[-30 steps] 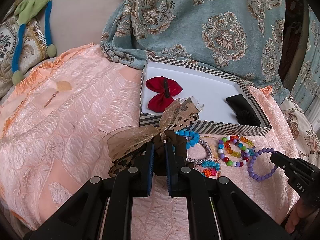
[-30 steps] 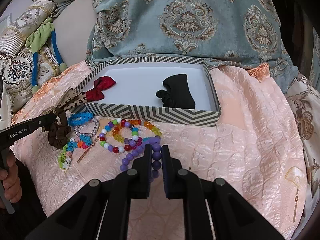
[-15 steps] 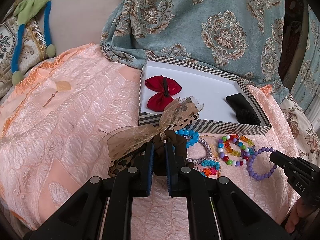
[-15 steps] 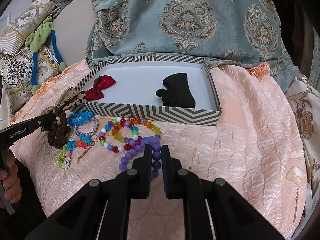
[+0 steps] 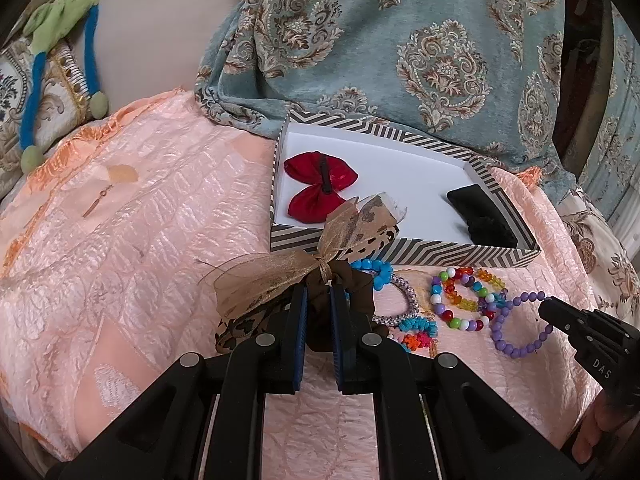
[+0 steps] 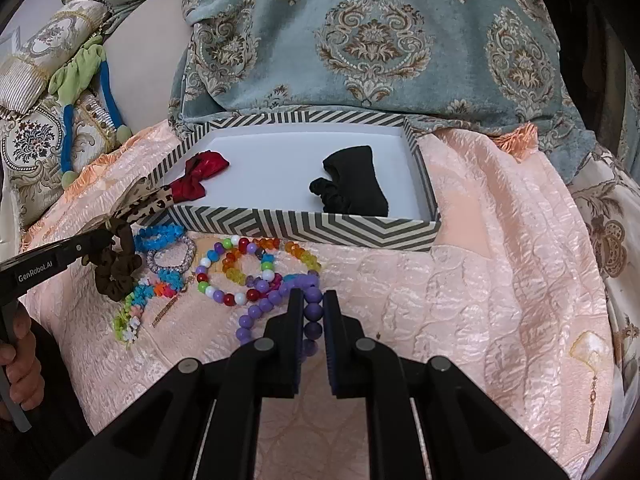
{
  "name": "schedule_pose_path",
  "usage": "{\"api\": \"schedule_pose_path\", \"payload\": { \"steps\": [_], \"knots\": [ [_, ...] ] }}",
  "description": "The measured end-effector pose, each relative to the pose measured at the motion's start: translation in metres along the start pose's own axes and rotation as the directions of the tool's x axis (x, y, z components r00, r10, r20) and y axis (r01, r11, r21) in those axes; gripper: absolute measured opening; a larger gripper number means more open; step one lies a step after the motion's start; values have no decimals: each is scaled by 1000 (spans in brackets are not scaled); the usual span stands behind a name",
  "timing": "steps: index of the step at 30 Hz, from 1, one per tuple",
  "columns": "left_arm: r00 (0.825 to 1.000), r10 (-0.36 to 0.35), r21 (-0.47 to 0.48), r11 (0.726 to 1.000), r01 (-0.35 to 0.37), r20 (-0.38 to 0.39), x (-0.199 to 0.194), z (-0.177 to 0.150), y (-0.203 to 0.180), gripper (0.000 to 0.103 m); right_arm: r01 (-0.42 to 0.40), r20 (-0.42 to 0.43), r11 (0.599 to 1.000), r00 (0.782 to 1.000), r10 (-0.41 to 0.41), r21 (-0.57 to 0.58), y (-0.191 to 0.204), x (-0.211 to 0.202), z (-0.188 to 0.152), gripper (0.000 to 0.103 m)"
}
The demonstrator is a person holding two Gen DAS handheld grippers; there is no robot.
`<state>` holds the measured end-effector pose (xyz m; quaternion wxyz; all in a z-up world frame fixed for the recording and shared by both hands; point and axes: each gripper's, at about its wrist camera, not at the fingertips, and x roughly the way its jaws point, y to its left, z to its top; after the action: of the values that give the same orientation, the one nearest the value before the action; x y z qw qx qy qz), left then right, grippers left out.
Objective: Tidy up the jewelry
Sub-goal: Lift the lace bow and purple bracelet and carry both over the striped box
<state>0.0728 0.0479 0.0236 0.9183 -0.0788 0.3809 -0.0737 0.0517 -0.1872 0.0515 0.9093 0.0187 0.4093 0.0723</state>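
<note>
Tongs both loaded, striped box straight ahead

Left tongs [image 5: 318,300] clench the brown scrunchie [image 5: 340,276]; right tongs [image 6: 308,312] pinch the purple bead bracelet [image 6: 276,300]. The striped box [image 6: 304,228] lies just above both, toward frame centre.

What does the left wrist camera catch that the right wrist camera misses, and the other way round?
Only the left wrist view shows the sheer gold bow spread out and the red bow whole. Only the right wrist view shows the green flower bracelet and the person's hand. Both show the striped box, the black fabric, the brown scrunchie in the left gripper, and the purple bead bracelet in the right gripper.
</note>
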Motion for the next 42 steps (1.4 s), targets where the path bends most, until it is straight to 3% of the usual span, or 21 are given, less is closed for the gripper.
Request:
{"api": "schedule_pose_path", "payload": {
  "steps": [10,16,22,26,30,35,42],
  "knots": [
    [1000,-4,0,1000,4,12,-4,1,-1,0,2,9,1000,1000,-2,0,2,-4,2,9],
    [998,-46,6,999,46,48,-15,6,-5,0,-13,53,1000,999,13,-12,5,-18,9,9],
    [993,-96,29,995,94,70,-23,29,-17,0,-18,101,998,995,24,-59,9,-32,31,9],
    [990,-107,38,994,104,91,-17,62,-25,0,-32,142,998,989,39,-58,7,-37,58,9],
    [987,-131,45,991,127,99,2,94,-33,0,-37,189,997,981,48,-63,6,-34,89,9],
    [980,-200,-7,980,200,11,54,108,-41,0,-68,186,997,980,74,-40,6,0,121,9],
    [992,-109,-26,994,108,-69,95,94,-41,0,-148,92,988,984,151,-36,21,59,135,9]
  ]
}}
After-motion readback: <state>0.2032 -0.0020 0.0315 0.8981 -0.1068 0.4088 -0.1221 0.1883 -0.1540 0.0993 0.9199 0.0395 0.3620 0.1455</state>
